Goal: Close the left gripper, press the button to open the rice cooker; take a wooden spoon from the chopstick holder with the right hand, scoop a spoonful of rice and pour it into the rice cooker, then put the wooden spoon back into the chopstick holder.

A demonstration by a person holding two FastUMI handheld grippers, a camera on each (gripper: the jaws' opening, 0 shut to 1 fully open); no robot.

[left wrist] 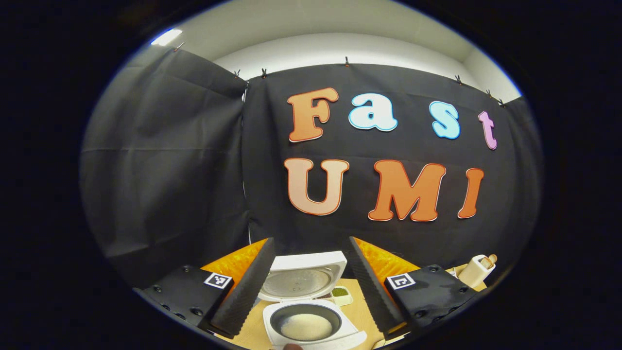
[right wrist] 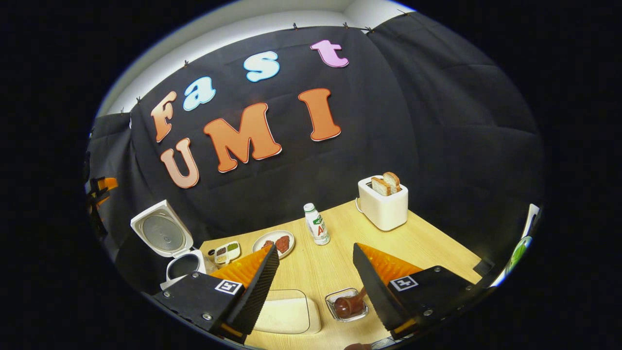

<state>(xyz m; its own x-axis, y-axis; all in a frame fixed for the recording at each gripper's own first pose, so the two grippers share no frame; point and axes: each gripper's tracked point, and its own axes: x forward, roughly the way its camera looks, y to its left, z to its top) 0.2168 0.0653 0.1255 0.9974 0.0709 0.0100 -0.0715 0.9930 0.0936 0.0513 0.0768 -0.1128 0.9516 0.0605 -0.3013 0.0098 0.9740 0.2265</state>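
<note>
The white rice cooker [left wrist: 348, 326] stands open just below my left gripper [left wrist: 311, 241], its lid [left wrist: 301, 279] tipped up and back. White rice [left wrist: 306, 326] lies in its dark inner pot. My left gripper is open and holds nothing. In the right gripper view the same cooker [right wrist: 170, 243] stands at the table's far left. A small clear holder [right wrist: 335, 297] with the brown wooden spoon [right wrist: 348, 306] in it stands by the right finger of my right gripper [right wrist: 316, 248]. That gripper is open and empty, above the table.
On the wooden table [right wrist: 437, 248] stand a white toaster [right wrist: 384, 204] with bread slices, a small bottle [right wrist: 317, 223], a plate of meat [right wrist: 274, 242] and a small condiment tray [right wrist: 226, 252]. A pale rectangular box [right wrist: 286, 313] lies near my right gripper's left finger.
</note>
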